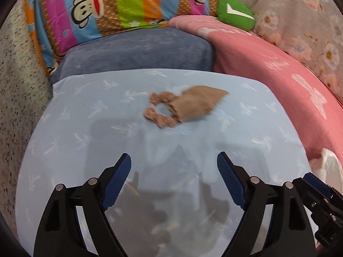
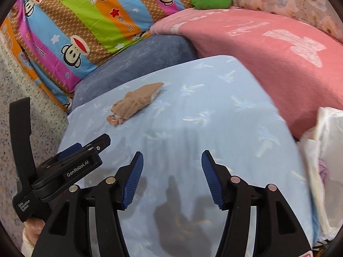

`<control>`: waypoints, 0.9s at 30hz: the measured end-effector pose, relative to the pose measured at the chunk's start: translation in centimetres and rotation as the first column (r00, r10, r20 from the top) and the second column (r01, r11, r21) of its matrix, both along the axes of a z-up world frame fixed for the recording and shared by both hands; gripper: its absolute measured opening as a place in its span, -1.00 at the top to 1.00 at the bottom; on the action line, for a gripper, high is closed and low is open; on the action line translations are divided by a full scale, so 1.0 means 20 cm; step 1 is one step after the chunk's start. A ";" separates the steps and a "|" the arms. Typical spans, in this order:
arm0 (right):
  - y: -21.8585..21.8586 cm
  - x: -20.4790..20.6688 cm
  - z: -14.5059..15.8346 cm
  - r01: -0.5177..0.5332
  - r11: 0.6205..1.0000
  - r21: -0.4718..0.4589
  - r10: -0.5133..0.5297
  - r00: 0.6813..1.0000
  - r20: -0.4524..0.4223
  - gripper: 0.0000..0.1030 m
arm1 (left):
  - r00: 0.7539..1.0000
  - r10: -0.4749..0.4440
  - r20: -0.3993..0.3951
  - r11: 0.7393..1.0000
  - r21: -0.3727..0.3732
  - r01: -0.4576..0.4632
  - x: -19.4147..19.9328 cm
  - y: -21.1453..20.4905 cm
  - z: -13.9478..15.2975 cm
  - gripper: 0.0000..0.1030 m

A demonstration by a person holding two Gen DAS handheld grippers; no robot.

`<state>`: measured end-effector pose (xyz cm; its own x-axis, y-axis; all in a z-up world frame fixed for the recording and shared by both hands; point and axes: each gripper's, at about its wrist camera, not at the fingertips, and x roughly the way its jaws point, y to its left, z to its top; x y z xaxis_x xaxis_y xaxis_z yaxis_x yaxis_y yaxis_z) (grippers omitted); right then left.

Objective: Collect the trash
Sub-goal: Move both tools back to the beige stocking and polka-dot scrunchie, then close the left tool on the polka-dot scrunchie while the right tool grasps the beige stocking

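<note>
1. Your left gripper point(image 1: 174, 160) has its jaws spread wide with nothing between the blue pads point(image 1: 120, 177); it hangs over the near part of the light blue pillow point(image 1: 75, 111), aimed at the items ahead

2. Your right gripper point(image 2: 172, 159) is likewise released and empty, just beside the left one and angled the same way, so either tool could make the reach

3. The trash looks to be the brown paper scrap point(image 1: 197, 105), which lies flat near the middle of the pillow, well ahead of both sets of fingers and touched by neither

4. A pinkish-brown hair scrunchie point(image 1: 159, 112) sits partly tucked under the scrap's near-left edge; being overlapped, it may get dragged along if you pinch low, so I would take the scrap by its free far-right corner

5. The white plastic bag point(image 2: 328, 150) slumps at the right edge of the pillow against the pink blanket point(image 2: 268, 49), near your right gripper; it is probably the place for collected trash, which would explain keeping that hand on that side

6. Behind the pillow lie a dark blue cushion point(image 1: 139, 51), a striped monkey-print quilt point(image 1: 90, 10) and a green plush toy point(image 1: 235, 12); these seem to be bedding, not trash

7. The pillow is soft, so press lightly or the scrap may sink and slip
</note>
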<state>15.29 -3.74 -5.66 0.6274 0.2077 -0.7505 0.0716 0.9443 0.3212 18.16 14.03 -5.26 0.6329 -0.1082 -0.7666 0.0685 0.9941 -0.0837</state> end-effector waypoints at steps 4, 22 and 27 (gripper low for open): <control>0.09 0.17 0.01 -0.020 1.000 0.009 0.020 1.000 0.009 -0.09 | 0.999 0.044 0.000 0.999 0.008 -0.044 0.13 0.10 -0.01 -0.54; 0.34 0.76 -0.11 -0.094 0.996 -0.005 0.094 0.995 0.021 -0.09 | 0.995 0.068 -0.070 0.998 0.006 -0.068 0.53 0.17 -0.15 -0.53; 0.36 0.83 -0.20 -0.103 0.995 -0.004 0.103 0.995 -0.011 0.04 | 0.991 0.048 -0.123 0.999 -0.012 -0.050 0.57 0.17 -0.21 -0.15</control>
<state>31.99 3.49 -9.69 0.5950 0.2670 -0.7581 -0.0226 0.9484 0.3164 29.57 17.43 -9.52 0.5393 -0.0913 -0.8371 0.0078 0.9946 -0.1034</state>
